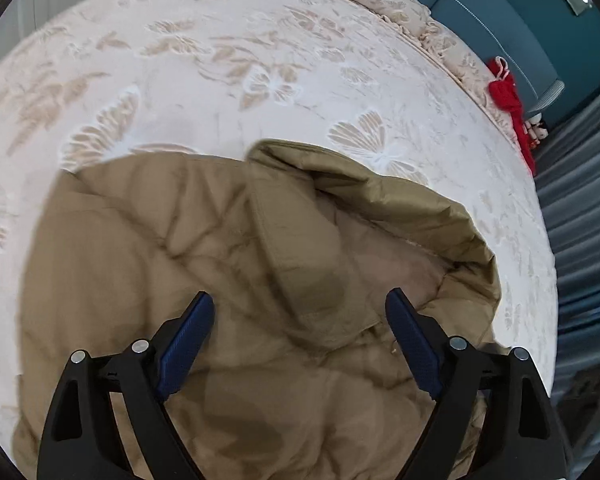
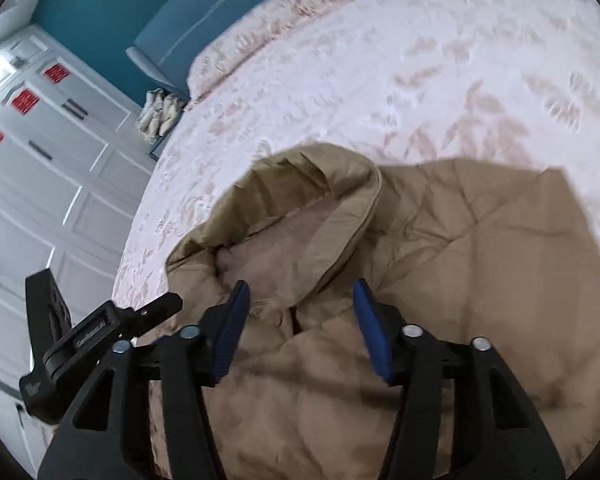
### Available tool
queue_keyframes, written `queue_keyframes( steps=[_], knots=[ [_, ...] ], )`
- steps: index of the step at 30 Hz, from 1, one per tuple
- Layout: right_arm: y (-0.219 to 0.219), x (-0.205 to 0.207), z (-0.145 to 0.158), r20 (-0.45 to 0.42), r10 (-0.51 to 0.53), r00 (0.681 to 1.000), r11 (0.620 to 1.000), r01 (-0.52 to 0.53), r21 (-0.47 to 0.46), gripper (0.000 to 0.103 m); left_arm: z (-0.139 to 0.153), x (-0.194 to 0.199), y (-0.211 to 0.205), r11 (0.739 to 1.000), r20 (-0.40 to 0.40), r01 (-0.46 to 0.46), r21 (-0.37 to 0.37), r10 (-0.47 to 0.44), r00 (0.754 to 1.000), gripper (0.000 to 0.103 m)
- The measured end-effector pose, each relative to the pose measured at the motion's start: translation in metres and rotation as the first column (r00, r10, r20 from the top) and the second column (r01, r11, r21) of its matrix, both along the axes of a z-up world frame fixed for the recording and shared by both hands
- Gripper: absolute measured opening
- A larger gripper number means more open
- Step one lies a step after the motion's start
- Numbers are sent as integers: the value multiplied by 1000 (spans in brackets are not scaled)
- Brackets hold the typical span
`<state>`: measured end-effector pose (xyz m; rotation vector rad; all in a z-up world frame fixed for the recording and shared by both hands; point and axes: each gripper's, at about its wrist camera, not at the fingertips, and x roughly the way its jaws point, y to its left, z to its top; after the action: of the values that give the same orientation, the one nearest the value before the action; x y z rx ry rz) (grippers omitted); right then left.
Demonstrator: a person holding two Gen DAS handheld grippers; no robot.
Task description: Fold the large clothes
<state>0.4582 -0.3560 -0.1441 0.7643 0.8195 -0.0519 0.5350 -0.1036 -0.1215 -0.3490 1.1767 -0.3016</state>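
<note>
Puffer jacket (image 1: 228, 264), tan and quilted, lies spread on the bed below both of my grippers. Its hood (image 1: 380, 208) is turned up at the far end and shows a darker olive lining, and a flat placket strip runs from the hood down toward my left gripper (image 1: 300, 300).

From my left wrist camera I see the left gripper with its jaws wide apart. The blue pads (image 1: 188, 344) stand on either side of the placket, above the fabric, and nothing is pinched between them. I cannot tell whether the fingertips brush the cloth.

From my right wrist camera the right gripper (image 2: 300, 292) is parted as well, though less widely. Its pads (image 2: 230, 332) frame the collar area where the hood meets the body of the jacket, and no fabric is clamped in them. Low on the left of that view a black part of the other gripper rig (image 2: 100, 332) juts in beside the jacket's edge.

The bedspread (image 1: 260, 60) is white with beige leaf and butterfly patterns. A teal padded headboard (image 2: 220, 12) stands behind the bed, a white panelled wardrobe (image 2: 52, 160) with red square stickers beside it, and a red item (image 1: 508, 96) lies at the bed's far edge near grey curtains (image 1: 584, 184). The right view is somewhat blurred.
</note>
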Motion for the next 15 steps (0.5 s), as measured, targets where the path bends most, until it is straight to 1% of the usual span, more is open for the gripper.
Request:
queue_keyframes(
  steps=[1,2,3,4,5,6,7,8,9,10,11,12,13,14,15],
  knots=[
    [-1,3,-3,-4,0,1000,1000,0,2,30,-1,2,-4,1000,7,12,-4,-12,1000,75],
    [0,6,-7,-7,1,1000,1000,-1,2,8,0,3,-8,1000,10,31,0,-31,999,57],
    [-1,6,-8,3,0,1000,1000,0,9,6,0,4,-10,999,8,50,-5,-50,999,40],
    [-1,2,-6,38,-7,999,1000,6,24,4,2,4,-15,997,8,72,-2,-72,997,12],
    [-2,-4,0,87,-9,996,999,6,36,3,6,4,-15,997,28,81,0,-80,996,8],
    [0,-11,8,146,0,989,1000,-4,25,3,12,0,-14,996,64,84,-12,-83,994,7],
    [2,-17,14,178,15,984,1000,-14,-6,3,20,-5,-12,996,113,88,-17,-86,990,5],
    [6,-21,17,184,31,982,998,-21,-56,3,22,-9,-10,996,139,91,-12,-89,986,4],
    [12,-23,13,152,48,987,987,-25,-156,3,22,-12,-9,995,159,96,2,-95,983,4],
    [15,-21,7,120,60,991,979,-35,-200,2,16,-15,-9,994,173,96,44,-102,980,4],
    [17,-19,-6,66,71,995,971,-54,-234,2,5,-16,-11,991,168,99,87,-112,979,5],
    [16,-18,-16,38,72,997,970,-61,-234,2,-14,-17,-13,986,138,106,129,-123,983,5],
    [17,-16,-26,13,73,997,971,-68,-228,2,-27,-18,-12,985,121,107,137,-123,985,6],
    [16,-17,-32,5,73,997,972,-70,-223,2,-37,-19,-12,984,125,106,141,-124,984,8],
    [17,-17,-33,8,74,997,970,-70,-233,2,-42,-24,-13,980,160,105,167,-132,978,10]
  ],
)
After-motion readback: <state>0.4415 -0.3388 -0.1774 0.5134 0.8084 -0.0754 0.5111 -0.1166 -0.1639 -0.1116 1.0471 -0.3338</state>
